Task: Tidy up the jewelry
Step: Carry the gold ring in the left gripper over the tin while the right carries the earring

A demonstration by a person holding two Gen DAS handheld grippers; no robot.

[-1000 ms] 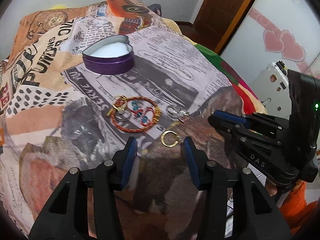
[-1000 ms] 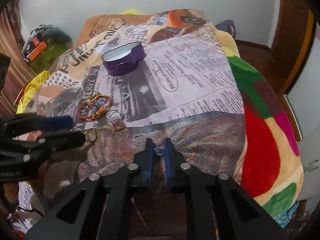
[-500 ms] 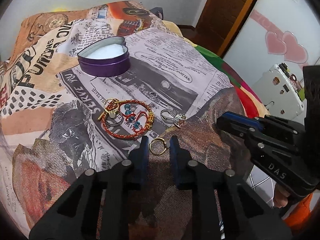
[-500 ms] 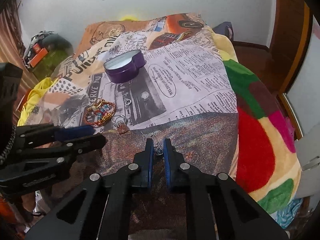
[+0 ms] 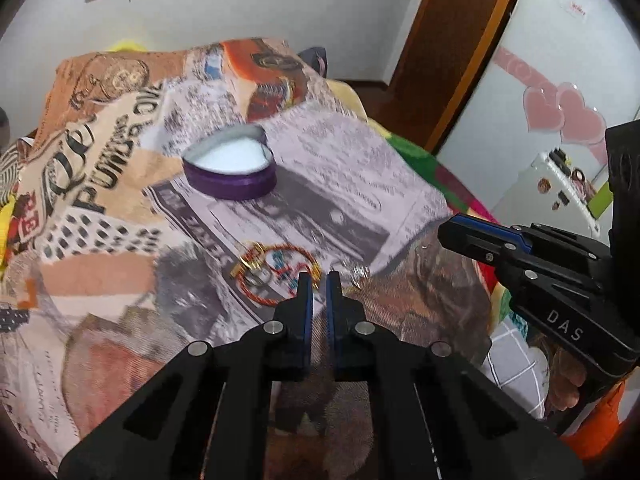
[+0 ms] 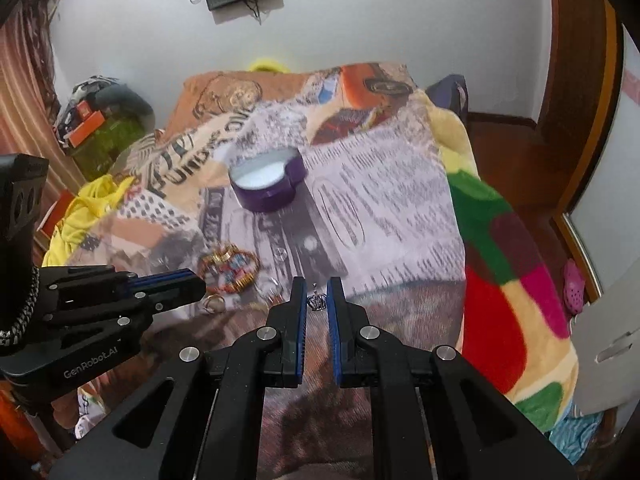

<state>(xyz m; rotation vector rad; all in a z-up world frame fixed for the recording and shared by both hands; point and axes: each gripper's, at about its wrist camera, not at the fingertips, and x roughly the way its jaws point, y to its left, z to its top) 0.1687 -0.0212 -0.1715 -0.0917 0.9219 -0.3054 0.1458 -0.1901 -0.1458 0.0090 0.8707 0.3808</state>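
We hold the crown ring (image 6: 316,301) clamped in our right gripper (image 6: 316,292); the purple heart tin (image 6: 266,184) sits above, upper centre — left gripper (image 5: 316,285) nearly together, contents unclear.

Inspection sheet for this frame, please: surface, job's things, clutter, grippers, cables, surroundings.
Surface: printed blanket over a bed, rumpled.
Job's things: purple heart tin, open and upright, white inside; red beaded bangle flat on the blanket, small pieces beside it blurred.
Clutter: yellow cloth and bags beside the bed.
Grippers: left gripper closed, apparently on a gold ring; right gripper closed on a silver crown charm.
Cables: wires under a wall screen.
Surroundings: wooden door, pink heart stickers.
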